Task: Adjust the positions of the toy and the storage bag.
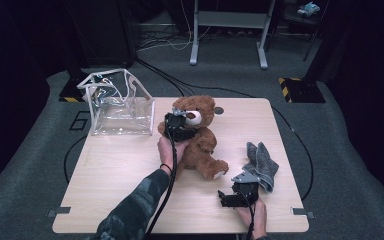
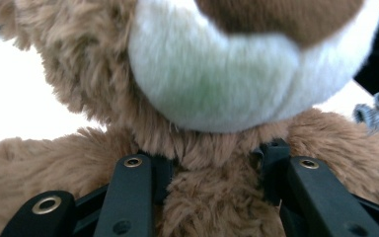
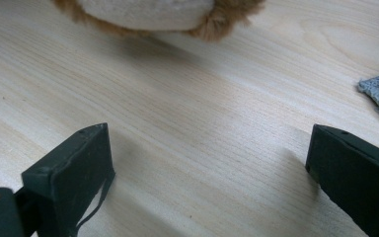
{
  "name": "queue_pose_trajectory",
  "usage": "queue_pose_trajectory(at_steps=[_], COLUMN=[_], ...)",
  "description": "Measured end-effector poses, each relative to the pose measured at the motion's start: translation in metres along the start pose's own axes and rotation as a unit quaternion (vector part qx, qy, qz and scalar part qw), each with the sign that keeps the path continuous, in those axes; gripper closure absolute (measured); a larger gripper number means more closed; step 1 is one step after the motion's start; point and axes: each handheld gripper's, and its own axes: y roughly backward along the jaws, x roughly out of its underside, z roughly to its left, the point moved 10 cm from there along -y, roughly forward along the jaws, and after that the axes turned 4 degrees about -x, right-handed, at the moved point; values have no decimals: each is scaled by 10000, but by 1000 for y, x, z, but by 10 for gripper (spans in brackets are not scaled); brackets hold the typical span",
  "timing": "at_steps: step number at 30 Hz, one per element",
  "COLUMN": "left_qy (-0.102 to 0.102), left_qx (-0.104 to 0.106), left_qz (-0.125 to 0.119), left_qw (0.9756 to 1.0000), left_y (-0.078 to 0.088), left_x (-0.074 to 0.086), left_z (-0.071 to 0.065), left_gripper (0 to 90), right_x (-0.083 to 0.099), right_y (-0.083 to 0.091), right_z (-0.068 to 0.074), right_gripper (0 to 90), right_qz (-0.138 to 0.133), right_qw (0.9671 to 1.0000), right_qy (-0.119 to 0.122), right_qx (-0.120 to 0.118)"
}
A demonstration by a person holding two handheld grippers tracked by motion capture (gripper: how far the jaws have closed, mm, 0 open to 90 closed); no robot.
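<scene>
Teddy bear [image 1: 200, 135] mid-table [image 1: 120, 180]; clear bag [image 1: 117, 105] left of it; cloth [image 1: 261, 159] right.

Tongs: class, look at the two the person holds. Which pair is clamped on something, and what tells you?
The left tongs, clamped on the teddy bear just below its white muzzle. The right tongs stand wide open over bare table, beside the grey cloth.

Brown teddy bear [image 1: 200, 137], white muzzle; grey cloth [image 1: 261, 159]; pale wood table [image 1: 115, 170].
</scene>
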Motion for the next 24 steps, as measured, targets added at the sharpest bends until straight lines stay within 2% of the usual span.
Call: queue_pose_trajectory(at_steps=[3,8,11,16,24], left_qy=[-35,-155,-246,-251,-242], left_qx=[104,240,299,347,333], left_qz=[-239,-430,-449,-496,-366], left_qw=[9997,9987,9982,9979,9985], left_y=[11,31,45,68,98], left_x=[-8,-20,-26,-34,-34], left_z=[-2,-1,3,15,42], left_gripper=[618,617,618,617,617], right_x=[-1,0,0,0,0], right_y=[0,0,0,0,0], right_z=[-1,0,0,0,0], right_gripper=[32,32,32,32,33], right_qz=[-15,-9,-10,-12,-3], right_qw=[10000,10000,10000,10000,10000], right_qy=[8,15,13,-7,7], right_qx=[23,-10,-9,-16,14])
